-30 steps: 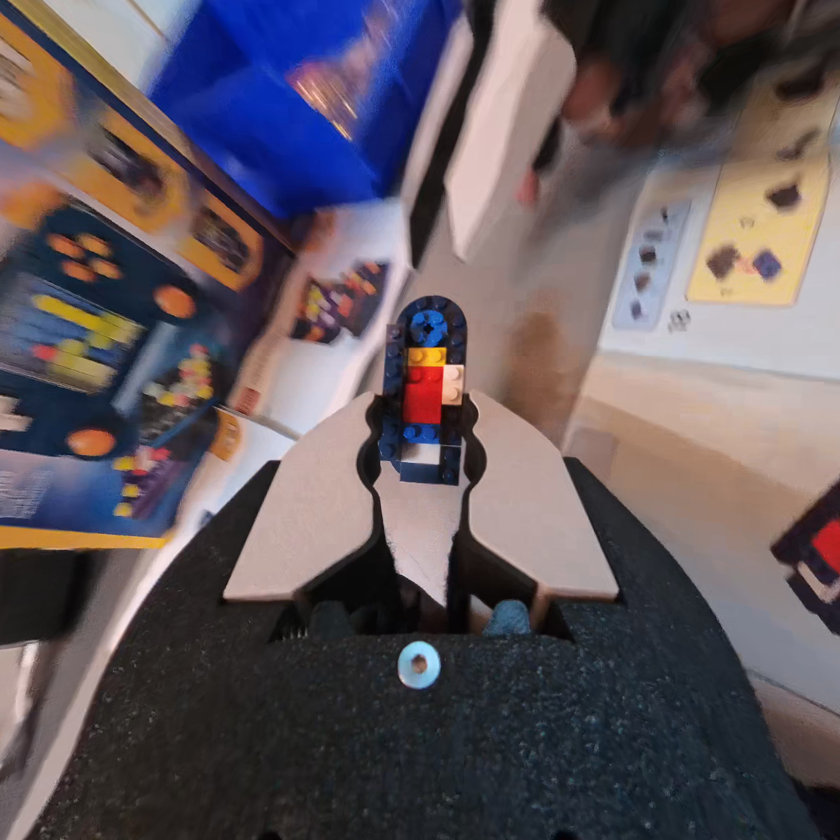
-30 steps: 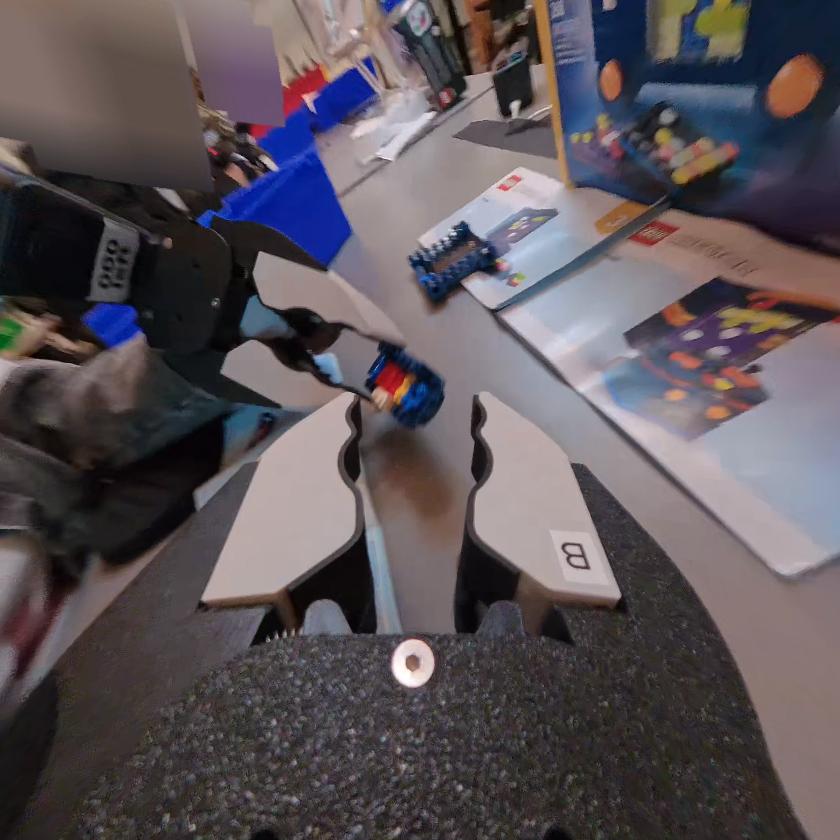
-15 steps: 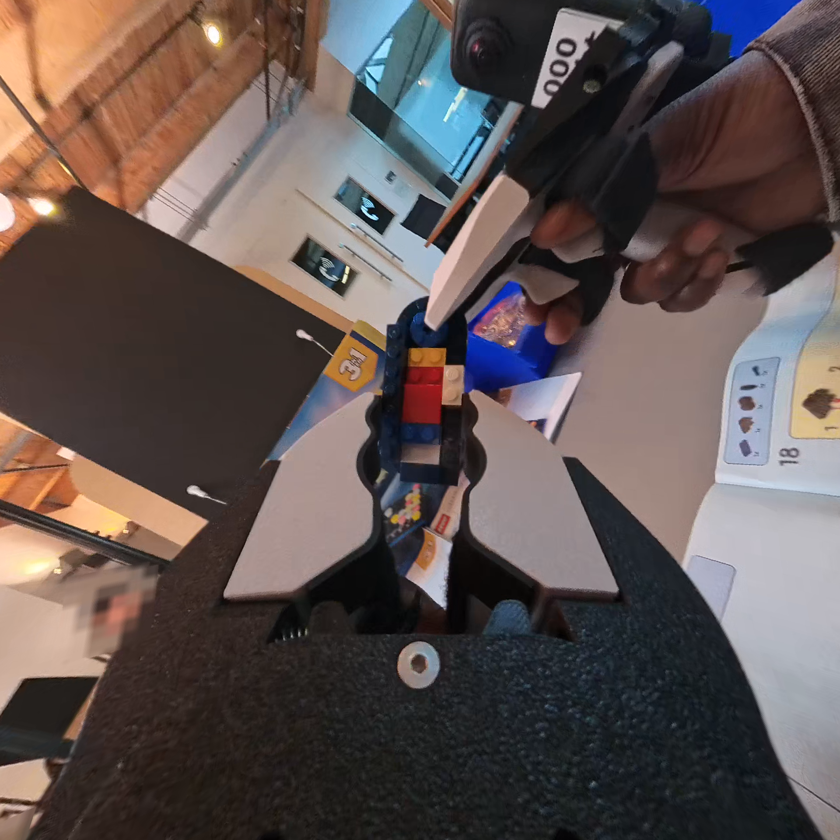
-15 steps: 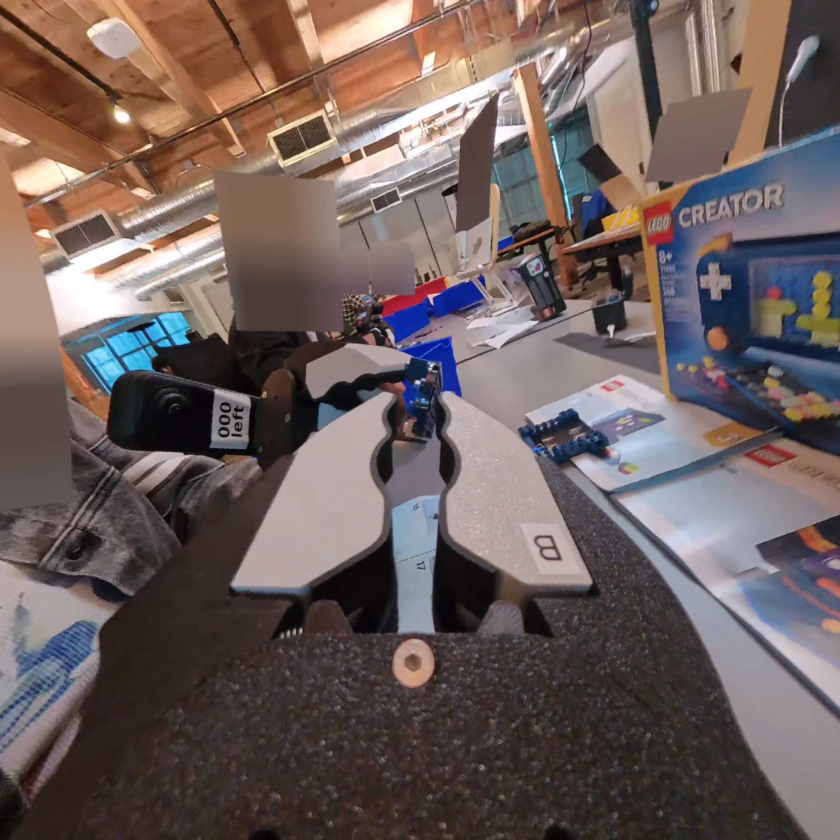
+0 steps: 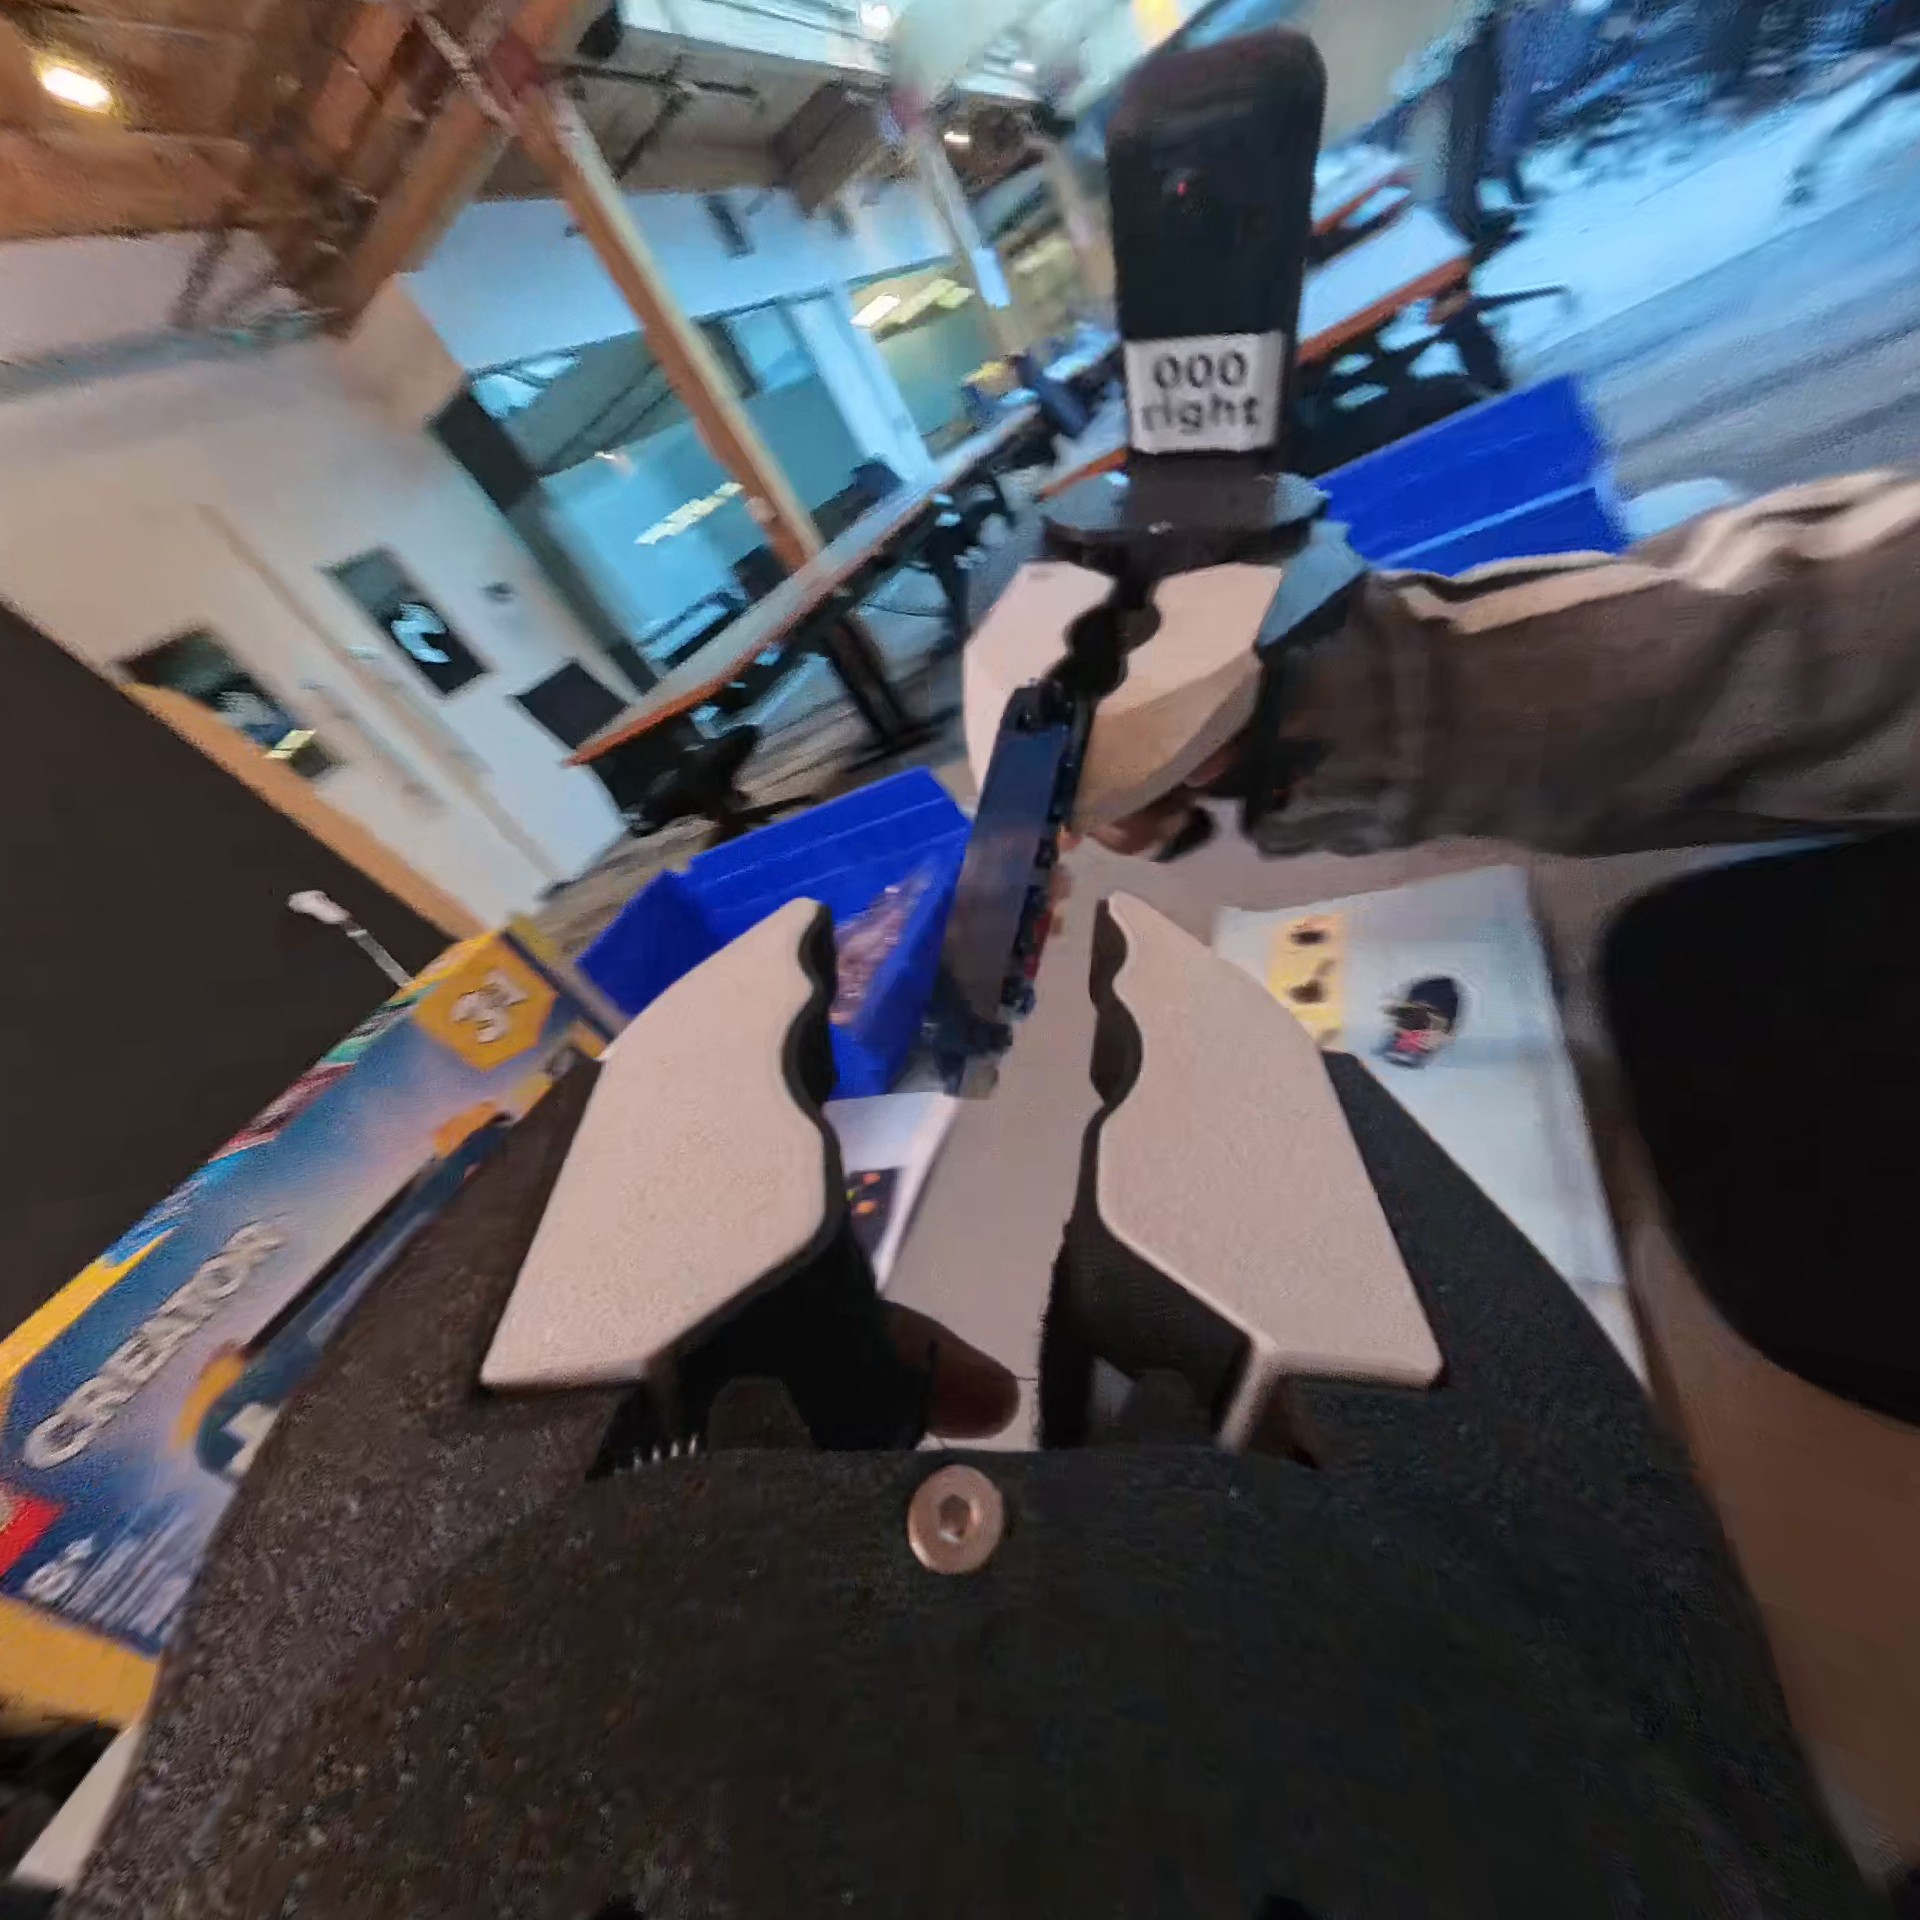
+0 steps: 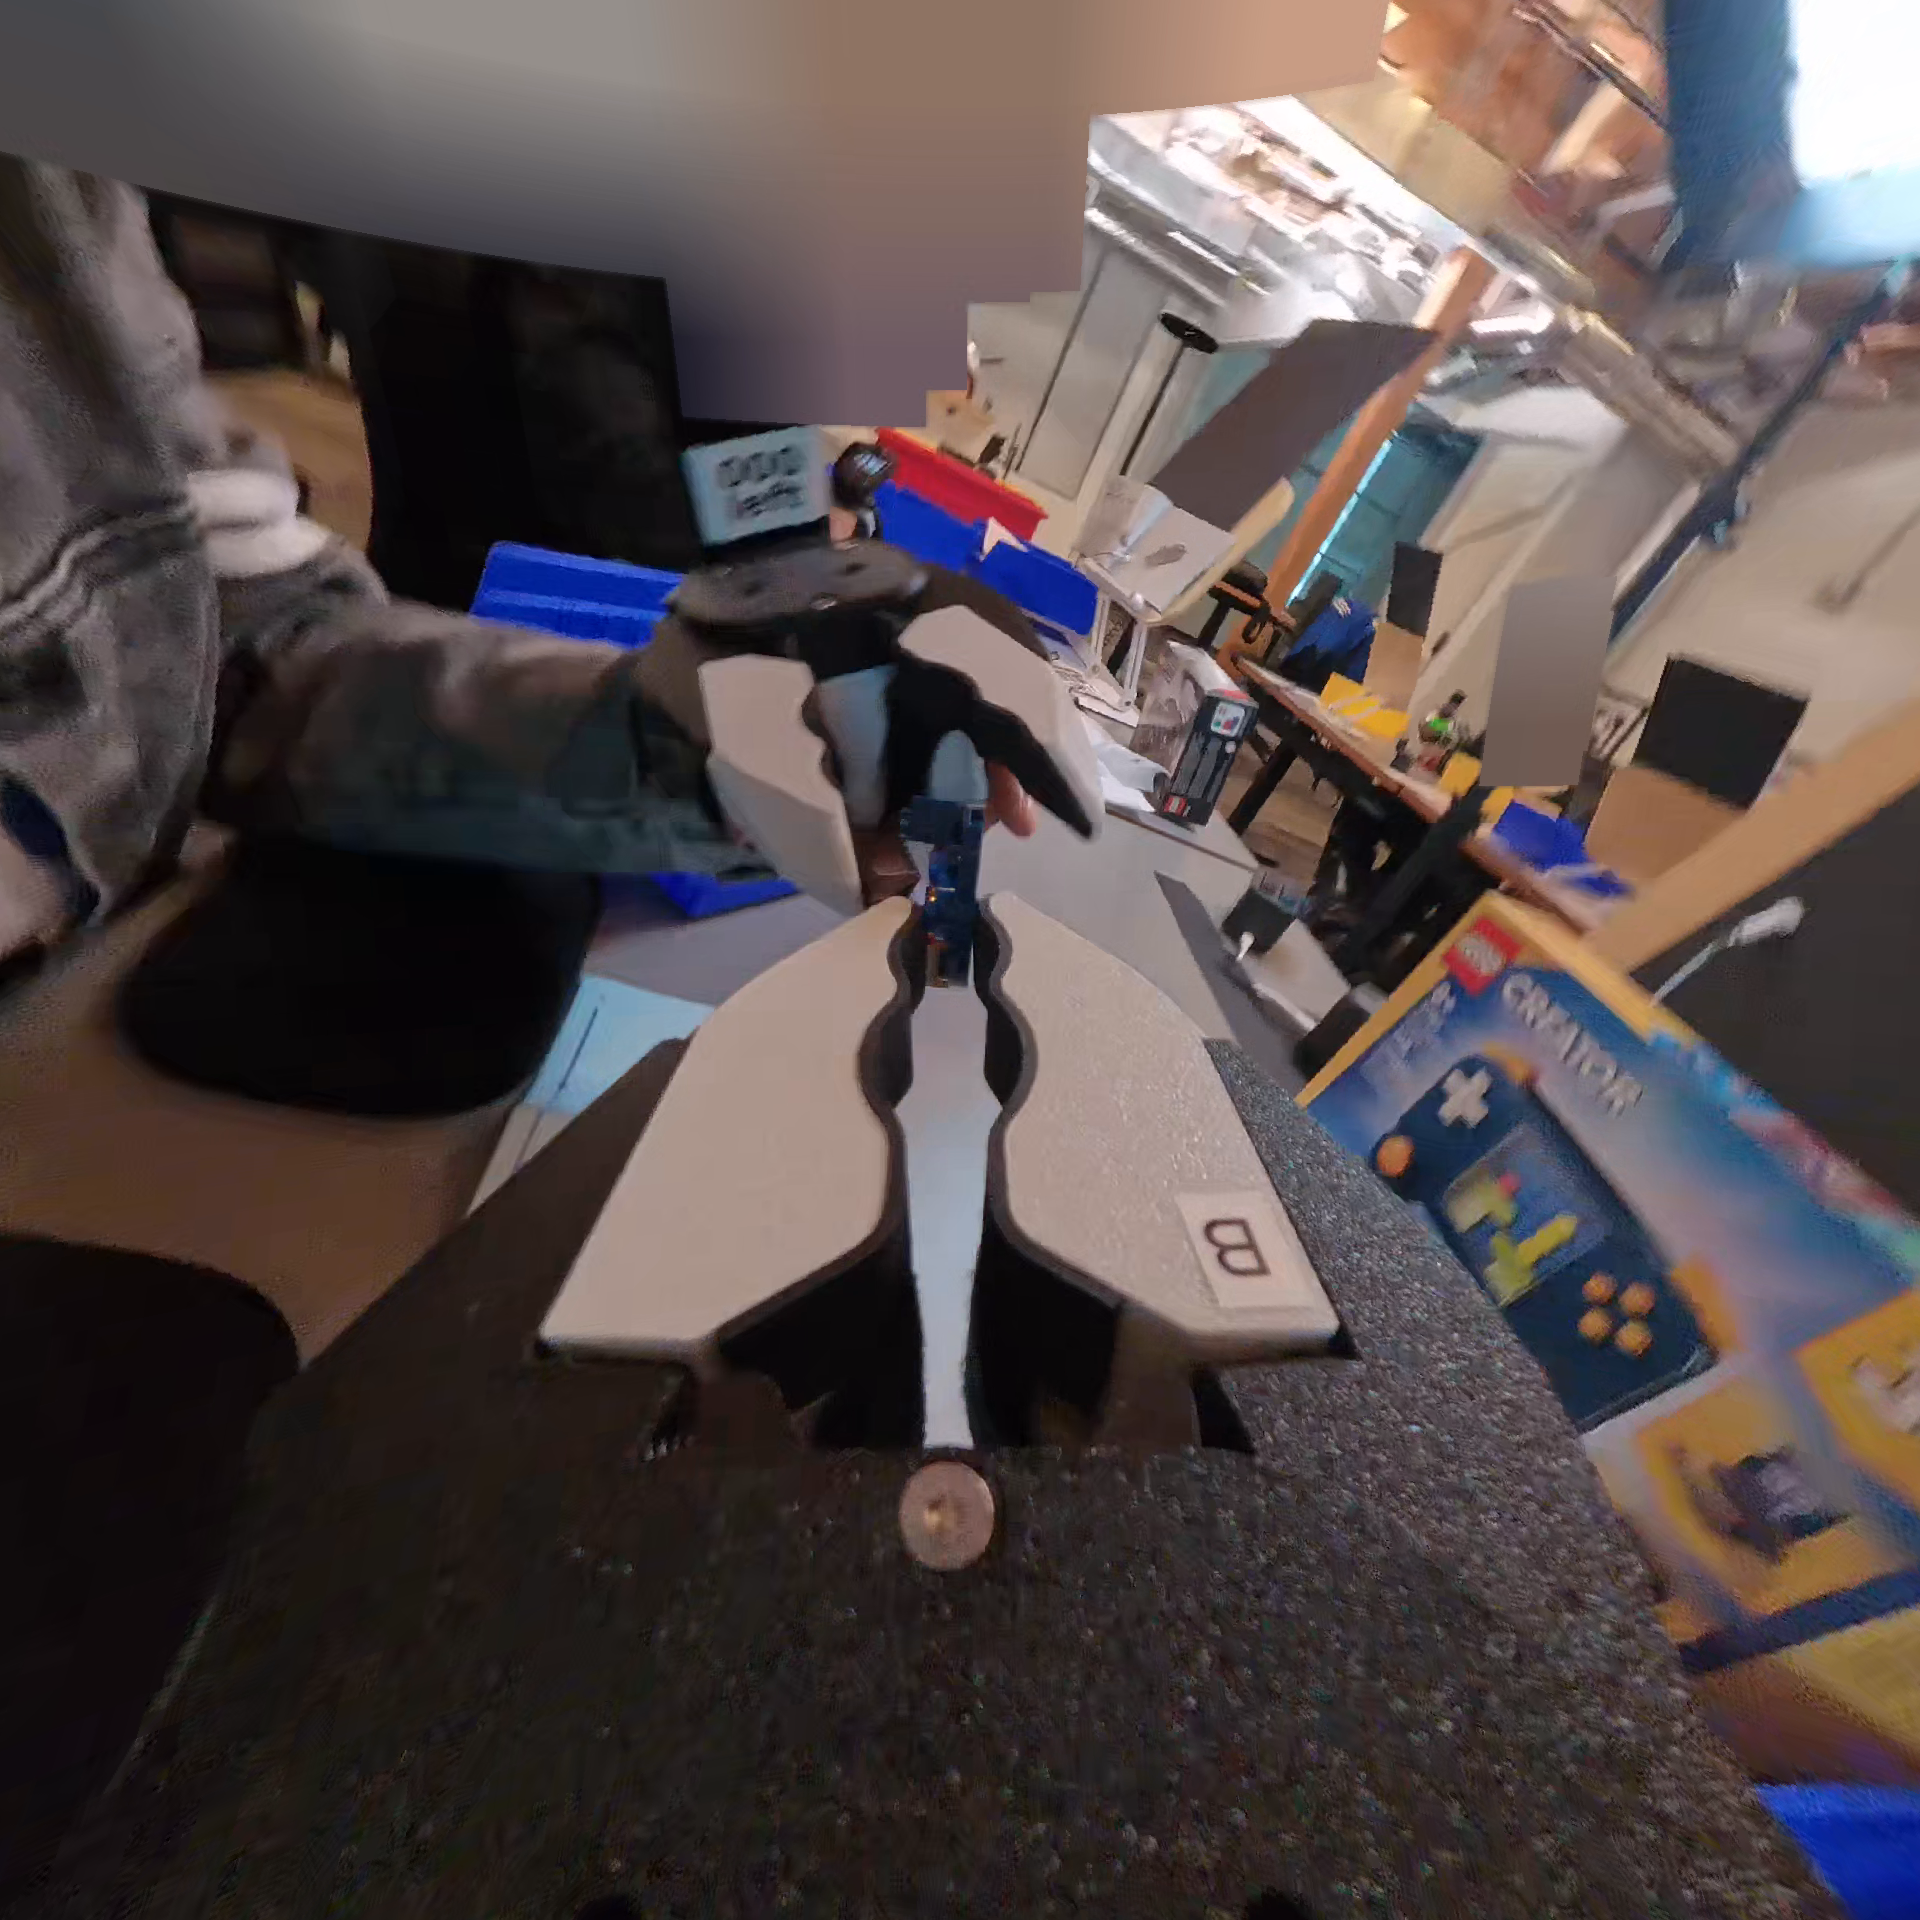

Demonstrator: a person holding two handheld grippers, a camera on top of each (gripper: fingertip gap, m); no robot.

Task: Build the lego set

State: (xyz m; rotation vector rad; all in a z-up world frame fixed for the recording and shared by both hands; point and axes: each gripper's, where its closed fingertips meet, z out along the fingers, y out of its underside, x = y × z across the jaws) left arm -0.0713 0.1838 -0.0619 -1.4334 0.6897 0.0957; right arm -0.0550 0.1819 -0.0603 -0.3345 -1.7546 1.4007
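The right gripper (image 6: pixel 951 925) has its jaws drawn narrow onto a small dark blue brick assembly (image 6: pixel 951 894), the pads pressing its two flat faces so that the piece stands edge-on and sticks out past the fingertips at 12 o'clock. Held by the thin dimension like this, the studded side stays free rather than covered by a pad.

The left gripper (image 5: pixel 961 977) faces it from the other side with its jaws wide: in the left wrist view the same assembly (image 5: pixel 1013 862) hangs between the two fingertips with daylight on either side (no pad touches it), so the weight is carried by the right gripper alone. Both grippers are up off the bench (image 5: pixel 997 1143).

Around them: a blue bin (image 5: pixel 790 883) at 11 o'clock of the left fingertips, a boxed building set (image 6: pixel 1538 1174) leaning at 3 o'clock in the right wrist view, and an open instruction booklet (image 5: pixel 1455 997) lying flat on the bench at 2 o'clock in the left one. A grey sleeve (image 5: pixel 1579 665) crosses at 2 o'clock. The left gripper's own spread fingers (image 6: pixel 769 769) crowd the assembly's top end and are what stands closest in the way.
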